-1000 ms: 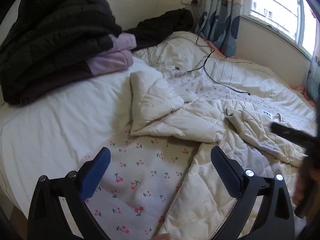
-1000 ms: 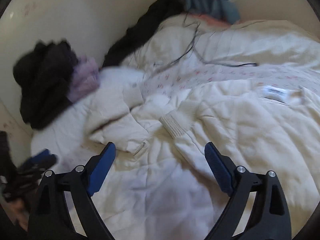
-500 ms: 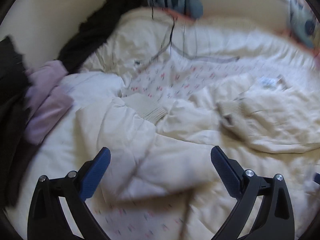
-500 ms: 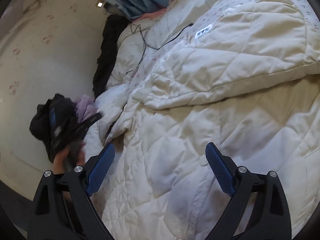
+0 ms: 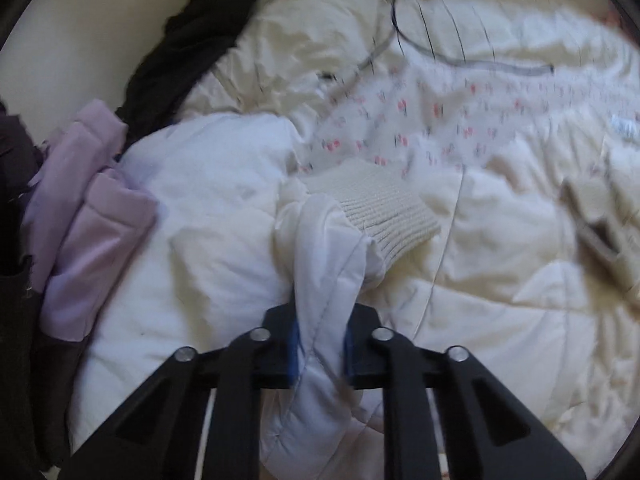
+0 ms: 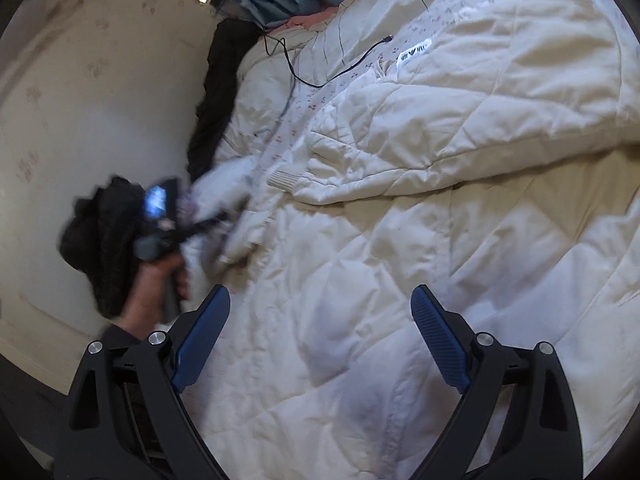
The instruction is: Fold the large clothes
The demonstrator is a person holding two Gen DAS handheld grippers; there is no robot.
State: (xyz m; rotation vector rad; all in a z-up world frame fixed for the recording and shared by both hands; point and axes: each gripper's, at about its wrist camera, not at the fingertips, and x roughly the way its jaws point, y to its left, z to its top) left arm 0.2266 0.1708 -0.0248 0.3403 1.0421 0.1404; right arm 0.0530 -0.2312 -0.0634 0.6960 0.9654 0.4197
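Cream quilted jacket (image 5: 500, 288) lies spread across the bed, covering most of the mattress in both views. Its left sleeve (image 5: 324, 276) is pinched between the blue pads of the left gripper (image 5: 320, 344), whose jaws are clamped tight on the puffy white fabric just below the ribbed knit cuff (image 5: 376, 204). The right gripper (image 6: 320, 344) hovers over the jacket's broad quilted body (image 6: 400, 280) with its jaws spread wide and nothing between them. In the right wrist view the person's left hand (image 6: 156, 284) shows at the left, gripping the handle of the other tool beside a heap of black clothing (image 6: 100, 236). Folded lilac garments (image 5: 84, 224) sit at the left edge of the bed, touching the white sleeve area. A black cable (image 6: 320, 76) trails over the cherry-print sheet (image 5: 440, 120) beyond the jacket.
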